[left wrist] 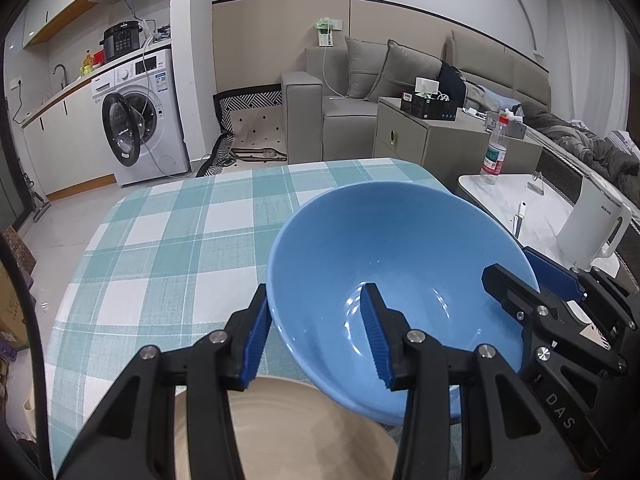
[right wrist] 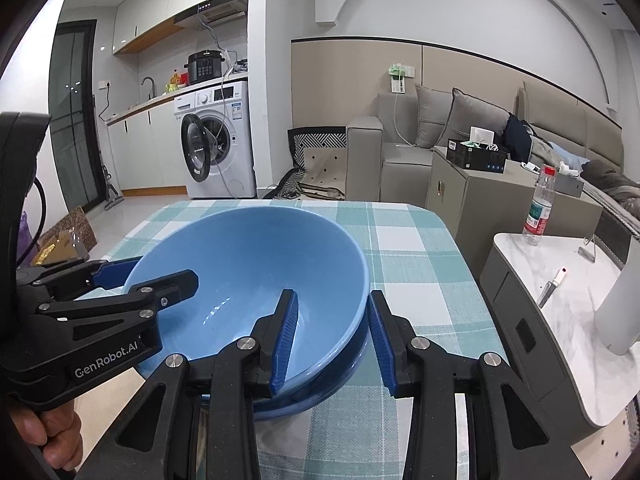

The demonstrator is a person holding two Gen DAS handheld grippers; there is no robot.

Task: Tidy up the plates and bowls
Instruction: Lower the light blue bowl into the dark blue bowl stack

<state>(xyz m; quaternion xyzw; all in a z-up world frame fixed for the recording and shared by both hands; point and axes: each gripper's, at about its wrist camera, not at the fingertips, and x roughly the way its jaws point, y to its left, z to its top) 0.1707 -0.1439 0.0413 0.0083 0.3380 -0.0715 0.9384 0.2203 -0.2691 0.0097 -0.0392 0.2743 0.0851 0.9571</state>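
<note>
A large light-blue bowl point(left wrist: 384, 256) hangs tilted over the checked table point(left wrist: 180, 240), held on both sides. My left gripper point(left wrist: 316, 336) straddles its left rim, one blue pad outside and one inside, shut on the wall. My right gripper point(right wrist: 334, 340) grips the bowl point(right wrist: 248, 264) on the opposite rim the same way; in the left wrist view the right gripper point(left wrist: 532, 276) is at the right. The left gripper point(right wrist: 148, 276) clamps the far-left rim in the right wrist view. A beige plate point(left wrist: 304, 432) lies under the bowl's near edge. A darker blue band beneath the bowl cannot be told from its own underside.
A marble side table point(left wrist: 500, 196) stands right of the checked table with a white kettle point(left wrist: 596, 228) and a water bottle point(left wrist: 496, 152). A person's hand point(right wrist: 52, 440) holds the left gripper's handle. A sofa, a cabinet and a washing machine stand behind.
</note>
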